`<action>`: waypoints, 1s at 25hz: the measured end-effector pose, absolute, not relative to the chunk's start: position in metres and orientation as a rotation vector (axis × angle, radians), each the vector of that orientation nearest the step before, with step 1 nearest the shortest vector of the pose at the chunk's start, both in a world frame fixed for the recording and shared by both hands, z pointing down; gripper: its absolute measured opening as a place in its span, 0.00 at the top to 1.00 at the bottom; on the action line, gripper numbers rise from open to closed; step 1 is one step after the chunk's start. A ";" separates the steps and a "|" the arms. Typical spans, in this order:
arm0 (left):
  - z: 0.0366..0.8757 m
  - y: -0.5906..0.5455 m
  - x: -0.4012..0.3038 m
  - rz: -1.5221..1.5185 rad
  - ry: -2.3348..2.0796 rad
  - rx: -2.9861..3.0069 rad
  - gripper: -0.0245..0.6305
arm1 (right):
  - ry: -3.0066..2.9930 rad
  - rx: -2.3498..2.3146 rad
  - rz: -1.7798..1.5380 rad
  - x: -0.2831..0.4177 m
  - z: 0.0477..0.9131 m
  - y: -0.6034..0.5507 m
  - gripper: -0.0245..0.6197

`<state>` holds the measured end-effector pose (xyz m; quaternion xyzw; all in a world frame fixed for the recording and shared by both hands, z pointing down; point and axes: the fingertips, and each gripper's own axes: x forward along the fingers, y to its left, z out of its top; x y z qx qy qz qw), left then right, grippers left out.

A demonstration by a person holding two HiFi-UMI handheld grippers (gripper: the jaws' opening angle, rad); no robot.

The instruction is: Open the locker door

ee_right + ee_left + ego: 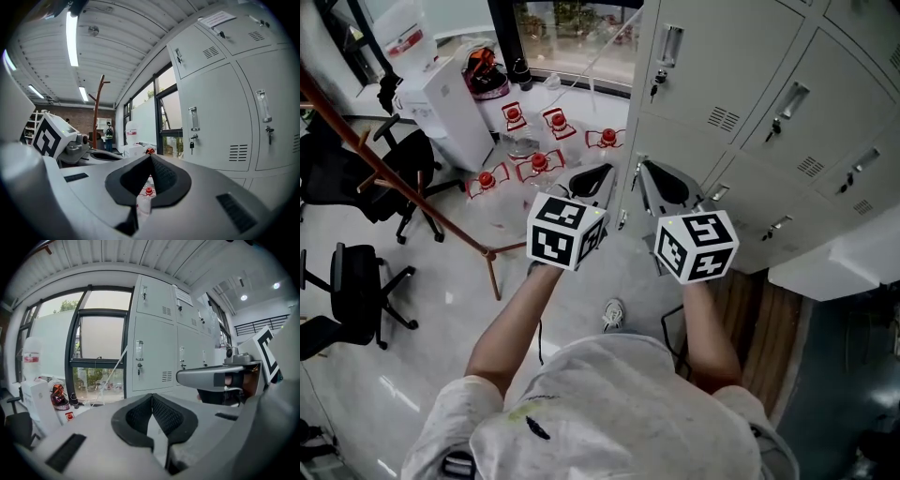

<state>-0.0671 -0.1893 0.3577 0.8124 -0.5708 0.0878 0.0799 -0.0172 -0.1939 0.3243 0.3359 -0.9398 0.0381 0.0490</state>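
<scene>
Zero contact yet: hovering before lockers with left tongs and right tongs both closed, empty; next, probably parting one and reaching for a handle.

All three views toward lockers

Paper notice on locker: print too small; nothing legible.
</scene>
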 end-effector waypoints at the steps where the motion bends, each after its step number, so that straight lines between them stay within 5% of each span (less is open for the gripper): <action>1: 0.357 -0.199 -0.067 0.266 -1.707 2.429 0.95 | -2.866 1.021 0.119 -0.018 0.324 -0.203 0.96; 25: 0.342 -0.348 -0.064 0.253 -1.737 2.436 0.95 | -2.945 0.951 0.051 -0.018 0.301 -0.340 0.96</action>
